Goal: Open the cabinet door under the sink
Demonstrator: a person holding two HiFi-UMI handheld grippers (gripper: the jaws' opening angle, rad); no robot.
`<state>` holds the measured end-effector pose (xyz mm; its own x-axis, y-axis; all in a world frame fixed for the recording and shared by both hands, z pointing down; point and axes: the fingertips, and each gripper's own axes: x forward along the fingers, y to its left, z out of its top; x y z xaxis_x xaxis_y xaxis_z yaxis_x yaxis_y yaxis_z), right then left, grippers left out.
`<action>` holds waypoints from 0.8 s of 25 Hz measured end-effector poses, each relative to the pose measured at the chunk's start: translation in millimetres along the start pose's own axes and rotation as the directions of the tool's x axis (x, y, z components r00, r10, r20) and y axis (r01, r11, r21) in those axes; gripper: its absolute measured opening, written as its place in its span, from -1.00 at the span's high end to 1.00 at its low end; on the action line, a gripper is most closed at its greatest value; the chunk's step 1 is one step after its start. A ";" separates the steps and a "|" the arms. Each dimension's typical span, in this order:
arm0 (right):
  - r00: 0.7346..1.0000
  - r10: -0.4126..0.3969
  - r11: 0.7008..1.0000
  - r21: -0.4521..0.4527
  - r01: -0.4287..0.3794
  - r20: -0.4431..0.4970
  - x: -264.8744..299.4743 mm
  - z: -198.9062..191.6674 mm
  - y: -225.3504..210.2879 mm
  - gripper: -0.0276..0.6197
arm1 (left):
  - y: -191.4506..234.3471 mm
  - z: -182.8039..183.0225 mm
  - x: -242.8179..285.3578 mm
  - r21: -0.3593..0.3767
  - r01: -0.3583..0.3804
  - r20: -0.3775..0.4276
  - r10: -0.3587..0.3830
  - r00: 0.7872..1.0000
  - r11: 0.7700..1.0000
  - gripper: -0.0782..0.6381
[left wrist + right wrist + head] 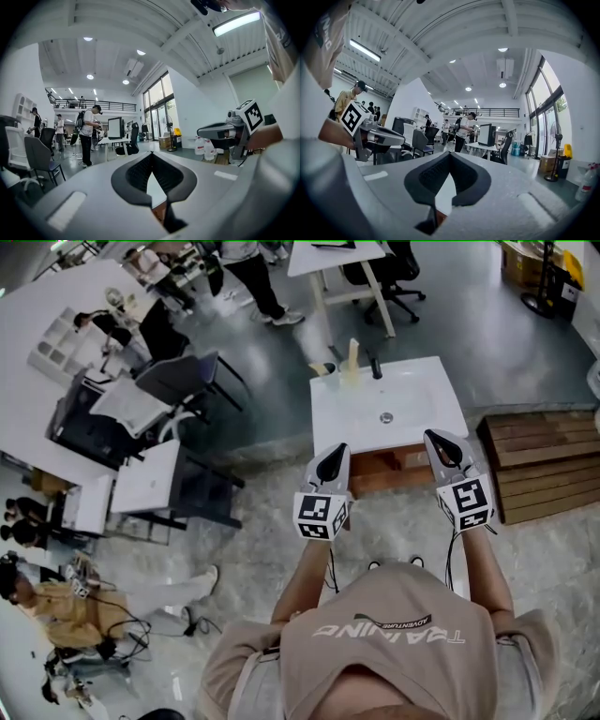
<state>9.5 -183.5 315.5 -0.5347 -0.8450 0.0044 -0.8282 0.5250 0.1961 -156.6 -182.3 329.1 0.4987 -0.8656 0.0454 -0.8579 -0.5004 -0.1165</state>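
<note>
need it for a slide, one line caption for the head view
Left gripper and right gripper, both shut, held level before the white sink.

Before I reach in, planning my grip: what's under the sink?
A strip of brown wooden cabinet shows below the white sink; its door face and inside are covered by the sink top.

Wooden pallet (548, 465) on the floor (262, 559), office chair (398, 273) beyond (black, wheeled)
</note>
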 end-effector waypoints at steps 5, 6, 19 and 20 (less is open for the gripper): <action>1.000 0.017 1.000 -0.014 -0.017 -0.015 3.2 -4.8 8.5 0.91 | -0.3 1.2 3.8 -0.012 0.013 0.020 -0.013 1.000 1.000 0.73; 1.000 0.021 1.000 -0.018 -0.021 -0.020 3.6 -5.5 11.1 0.91 | -1.3 0.8 3.8 -0.011 0.020 0.020 -0.020 1.000 1.000 0.73; 0.999 0.012 1.000 -0.015 -0.013 -0.053 10.0 -15.7 14.2 0.91 | 5.6 -7.5 7.3 -0.024 0.035 0.014 -0.035 0.999 0.999 0.73; 0.998 0.012 1.000 -0.014 -0.012 -0.054 11.3 -16.7 14.4 0.91 | 5.7 -9.0 8.3 -0.024 0.040 0.012 -0.040 0.999 0.999 0.73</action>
<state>-5.6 -187.2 334.7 -0.5344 -0.8431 0.0595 -0.8191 0.5340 0.2095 -158.4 -192.5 337.8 0.5337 -0.8448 0.0385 -0.8401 -0.5349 -0.0906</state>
